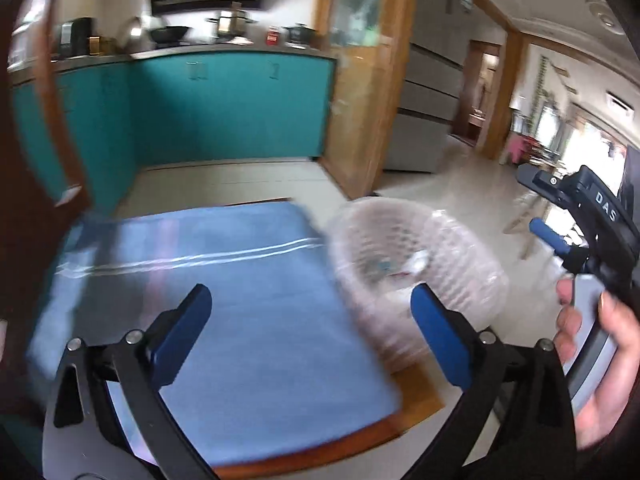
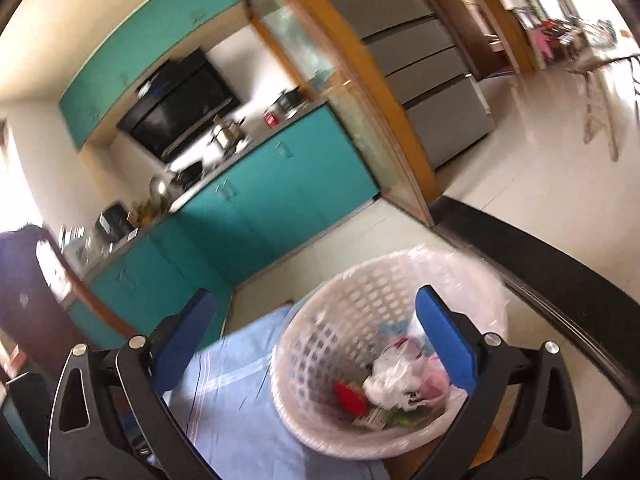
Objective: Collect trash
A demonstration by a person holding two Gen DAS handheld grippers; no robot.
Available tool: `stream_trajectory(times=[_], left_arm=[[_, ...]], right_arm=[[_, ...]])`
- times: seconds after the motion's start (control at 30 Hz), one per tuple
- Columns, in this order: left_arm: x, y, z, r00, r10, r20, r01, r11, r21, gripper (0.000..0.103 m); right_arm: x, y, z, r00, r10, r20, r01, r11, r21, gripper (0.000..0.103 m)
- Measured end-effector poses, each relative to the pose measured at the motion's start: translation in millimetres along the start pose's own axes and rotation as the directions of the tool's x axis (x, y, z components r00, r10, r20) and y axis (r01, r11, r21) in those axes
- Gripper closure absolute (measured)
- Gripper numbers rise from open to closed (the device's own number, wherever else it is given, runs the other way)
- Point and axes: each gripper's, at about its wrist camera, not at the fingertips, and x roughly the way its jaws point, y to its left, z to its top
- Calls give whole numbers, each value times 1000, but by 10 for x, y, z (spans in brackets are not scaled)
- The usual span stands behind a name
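Latticed white plastic basket, crumpled trash

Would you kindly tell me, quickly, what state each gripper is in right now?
Left gripper: open, holding nothing, above the blue cloth.
Right gripper: open, holding nothing, over the white basket.

Pretty clearly someone's home kitchen: teal cabinets under a counter loaded with pots, a black range hood on the wall, a big steel fridge, wood-framed doorway beside it.
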Motion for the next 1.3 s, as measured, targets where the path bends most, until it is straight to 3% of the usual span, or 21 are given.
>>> stream_trajectory(times=[0.13, 0.27, 0.4, 0.63, 0.83, 1.3], left_arm=[[-344, 511, -194, 996, 80, 25, -78, 994, -76, 4], [-534, 888, -399, 982, 181, 58, -173, 977, -124, 3], [-473, 1126, -451, 983, 182, 1, -179, 967, -179, 3], [-377, 1236, -457, 980, 184, -73, -195, 961, -197, 3], [-364, 1138, -479, 958, 279, -68, -286, 948, -141, 3], [-346, 1098, -452, 969, 240, -50, -245, 958, -146, 3]], right_arm=[[79, 604, -283, 998, 10, -55, -22, 976, -216, 5], [93, 1079, -634, 995, 3, -98, -37, 938, -346, 5], [135, 1424, -1028, 992, -49, -113, -9, 886, -464, 5], [207, 1574, -1323, 987, -52, -154, -32, 866, -498, 5], [226, 1566, -1384, 984, -62, -164, -27, 871, -491, 5], [267, 1504, -1379, 979, -69, -190, -28, 885, -465, 5]])
